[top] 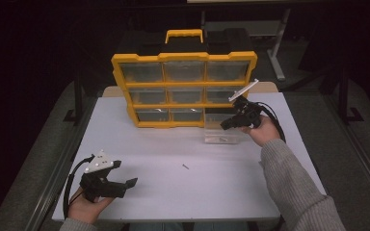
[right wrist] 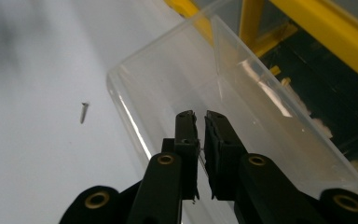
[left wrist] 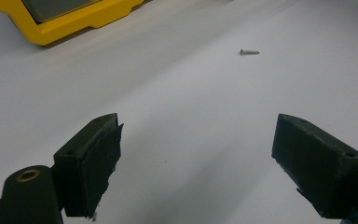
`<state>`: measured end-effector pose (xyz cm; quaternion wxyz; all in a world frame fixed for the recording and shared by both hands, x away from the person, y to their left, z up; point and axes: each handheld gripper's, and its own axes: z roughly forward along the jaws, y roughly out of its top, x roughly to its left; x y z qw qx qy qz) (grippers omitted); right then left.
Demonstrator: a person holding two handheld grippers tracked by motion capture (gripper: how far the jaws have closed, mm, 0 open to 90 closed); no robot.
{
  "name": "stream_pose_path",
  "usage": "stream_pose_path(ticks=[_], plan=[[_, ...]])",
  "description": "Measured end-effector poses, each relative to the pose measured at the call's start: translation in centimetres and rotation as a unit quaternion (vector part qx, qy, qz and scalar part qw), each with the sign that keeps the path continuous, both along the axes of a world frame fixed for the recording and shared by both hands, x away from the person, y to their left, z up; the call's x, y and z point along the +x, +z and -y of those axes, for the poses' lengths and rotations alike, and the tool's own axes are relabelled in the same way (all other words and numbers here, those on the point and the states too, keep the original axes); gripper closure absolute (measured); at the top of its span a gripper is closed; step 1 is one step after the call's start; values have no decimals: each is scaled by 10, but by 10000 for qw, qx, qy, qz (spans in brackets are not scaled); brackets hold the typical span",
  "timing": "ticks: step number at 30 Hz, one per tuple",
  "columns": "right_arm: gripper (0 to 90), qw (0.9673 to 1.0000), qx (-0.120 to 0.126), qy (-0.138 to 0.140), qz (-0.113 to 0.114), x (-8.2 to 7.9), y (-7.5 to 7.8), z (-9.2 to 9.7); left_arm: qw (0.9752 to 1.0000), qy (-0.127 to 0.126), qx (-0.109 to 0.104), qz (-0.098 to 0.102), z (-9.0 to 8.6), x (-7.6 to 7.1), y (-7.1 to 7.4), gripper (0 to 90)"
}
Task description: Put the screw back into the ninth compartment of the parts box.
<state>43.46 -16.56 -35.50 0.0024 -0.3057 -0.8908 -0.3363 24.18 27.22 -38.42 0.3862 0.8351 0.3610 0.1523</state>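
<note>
Two grippers: right gripper (top: 227, 123) at the right middle of the high view, left gripper (top: 125, 174) at the lower left.
Right gripper state: jaws nearly together with a thin gap; whether anything sits between them is too small to tell.
Right gripper and bin: in the right gripper view the jaw tips hang over the clear bin (right wrist: 177, 84), which lies on the table in front of the organizer's lower right corner.
Left gripper state: jaws spread wide, nothing between them, held above the bare table (left wrist: 177, 140).
Screw: one small screw (top: 185, 167) lies at the centre of the high view, between the two grippers and apart from both; beyond the left jaws toward the upper right in the left gripper view (left wrist: 249, 52).
Organizer: yellow organizer (top: 120, 77) stands upright at the top centre.
Hard to make out: drawer contents are blurred; the organizer's frame is cut off at the upper right in the right gripper view.
</note>
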Motion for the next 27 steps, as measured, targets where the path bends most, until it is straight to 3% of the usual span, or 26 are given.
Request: stream_pose_path(ticks=[13,27], plan=[[762,9991,202,268,244,-22,37,-15,10000,-22,21,-8,1,0,0,152],[693,9960,205,782,369,-42,39,-39,10000,-22,28,-10,1,0,0,152]])
